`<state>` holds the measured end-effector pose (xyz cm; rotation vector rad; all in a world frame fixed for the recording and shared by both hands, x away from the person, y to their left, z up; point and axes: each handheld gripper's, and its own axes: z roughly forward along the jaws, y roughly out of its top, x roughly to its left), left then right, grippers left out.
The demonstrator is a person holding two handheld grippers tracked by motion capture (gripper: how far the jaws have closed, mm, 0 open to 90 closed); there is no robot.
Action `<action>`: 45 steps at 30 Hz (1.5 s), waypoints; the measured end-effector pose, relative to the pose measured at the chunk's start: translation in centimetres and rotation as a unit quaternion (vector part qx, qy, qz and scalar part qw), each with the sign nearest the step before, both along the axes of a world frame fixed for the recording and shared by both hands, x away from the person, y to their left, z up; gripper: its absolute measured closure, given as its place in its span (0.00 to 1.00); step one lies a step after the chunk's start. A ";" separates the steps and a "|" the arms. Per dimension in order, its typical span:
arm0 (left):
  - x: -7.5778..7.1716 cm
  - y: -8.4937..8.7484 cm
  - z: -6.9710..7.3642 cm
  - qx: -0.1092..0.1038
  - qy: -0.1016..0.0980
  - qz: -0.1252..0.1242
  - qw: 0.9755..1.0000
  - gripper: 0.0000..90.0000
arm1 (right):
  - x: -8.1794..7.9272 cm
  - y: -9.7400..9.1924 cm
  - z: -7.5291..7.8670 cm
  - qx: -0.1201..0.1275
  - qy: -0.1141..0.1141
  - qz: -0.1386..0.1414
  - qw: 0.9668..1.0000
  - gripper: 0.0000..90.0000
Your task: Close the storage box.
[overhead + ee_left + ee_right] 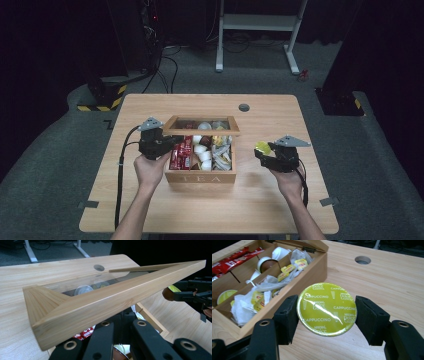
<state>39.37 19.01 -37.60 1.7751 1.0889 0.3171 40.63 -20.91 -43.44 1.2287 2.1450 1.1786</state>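
Note:
A wooden box marked TEA (200,177) stands in the middle of the table with its glass-paned lid (202,132) raised. It holds red sachets (181,152), white capsules (202,150) and tea bags (221,150). My left gripper (172,141) reaches in from the box's left side. In the left gripper view the lid's wooden rail (100,305) lies across its jaws, which stand close together, tips hidden. To the right of the box, above the table, my right gripper (327,312) is shut on a green cappuccino capsule (327,310), foil face up; that capsule (261,146) also shows from above.
A round cable hole (244,107) sits in the tabletop (270,200) behind the box. Bare wood lies right of the box under the right gripper. On the floor beyond are a white desk frame (257,22) and a yellow-and-black striped base (102,97).

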 end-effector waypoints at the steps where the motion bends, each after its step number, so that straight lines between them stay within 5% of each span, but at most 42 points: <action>1: 0.0 0.0 0.0 0.000 0.000 0.000 1.000 1.00 | 0.0 0.0 0.0 0.000 0.000 0.000 1.000 0.42; 23: -0.5 0.1 -0.5 0.011 0.003 -0.003 1.000 1.00 | 1.5 -2.3 -3.2 -0.025 0.036 -0.044 0.998 0.42; 30: -0.8 0.2 -0.3 0.014 -0.001 0.000 1.000 1.00 | 1.9 -1.5 -4.4 -0.063 0.038 -0.041 0.996 0.42; 45: -0.8 0.1 -0.4 0.018 0.000 0.000 1.000 1.00 | 2.5 -1.4 -5.6 -0.057 0.061 -0.045 0.996 0.42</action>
